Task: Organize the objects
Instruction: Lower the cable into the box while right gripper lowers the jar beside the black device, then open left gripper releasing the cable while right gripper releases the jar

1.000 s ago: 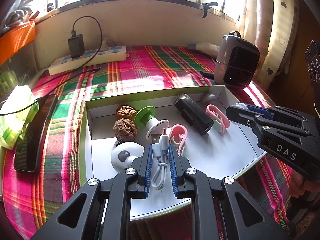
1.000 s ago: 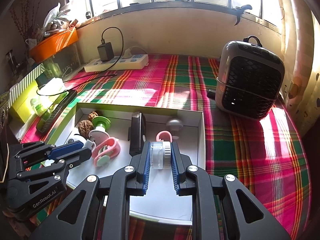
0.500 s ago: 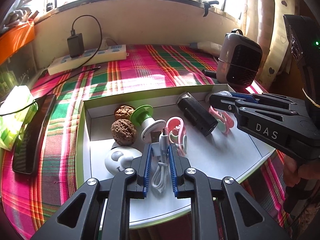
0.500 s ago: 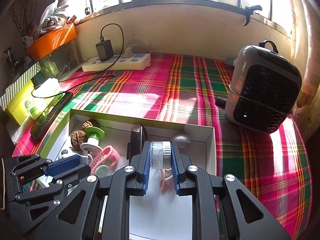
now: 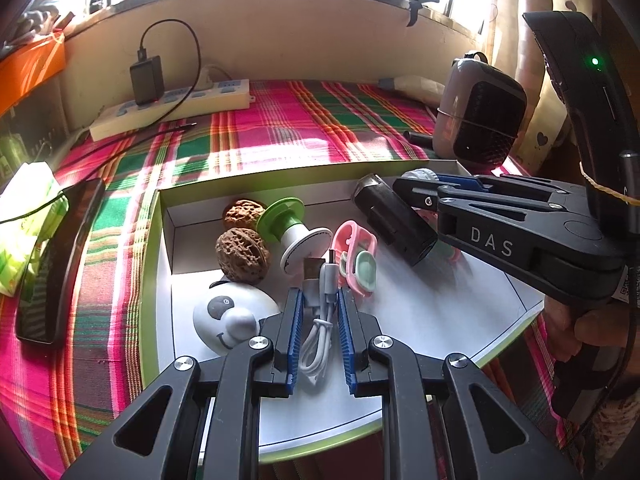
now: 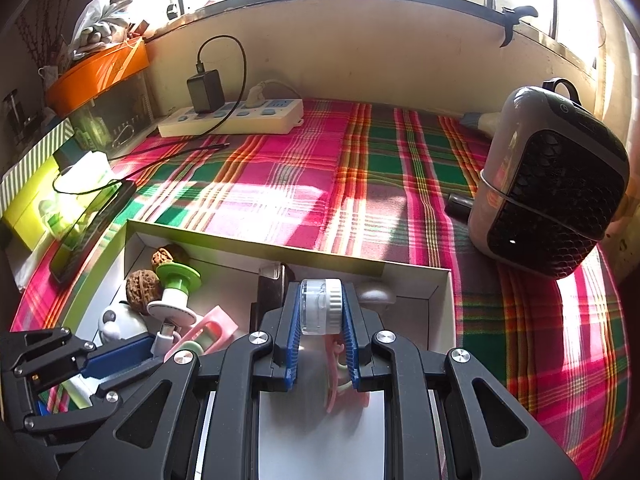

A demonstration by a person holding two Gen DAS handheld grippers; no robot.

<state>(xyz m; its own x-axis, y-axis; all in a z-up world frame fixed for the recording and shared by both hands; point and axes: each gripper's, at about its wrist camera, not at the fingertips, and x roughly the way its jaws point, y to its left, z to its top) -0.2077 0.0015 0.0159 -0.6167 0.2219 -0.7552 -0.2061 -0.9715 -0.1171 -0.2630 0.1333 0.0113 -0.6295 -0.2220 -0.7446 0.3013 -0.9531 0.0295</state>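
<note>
Walnuts (image 5: 241, 254) two, pink clips (image 5: 356, 258) two, box (image 5: 420, 312) one

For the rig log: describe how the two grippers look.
Both are matte black plastic with silver screws and blue ribbed pads. The right gripper bears white "DAS" lettering, a green LED on its upright handle, a yellow cord and a bare hand at the grip. The left gripper looks alike.

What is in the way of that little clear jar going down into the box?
Directly below the small jar, held in the right gripper, lies a pink clip on the box floor; bare floor shows beside it.
</note>
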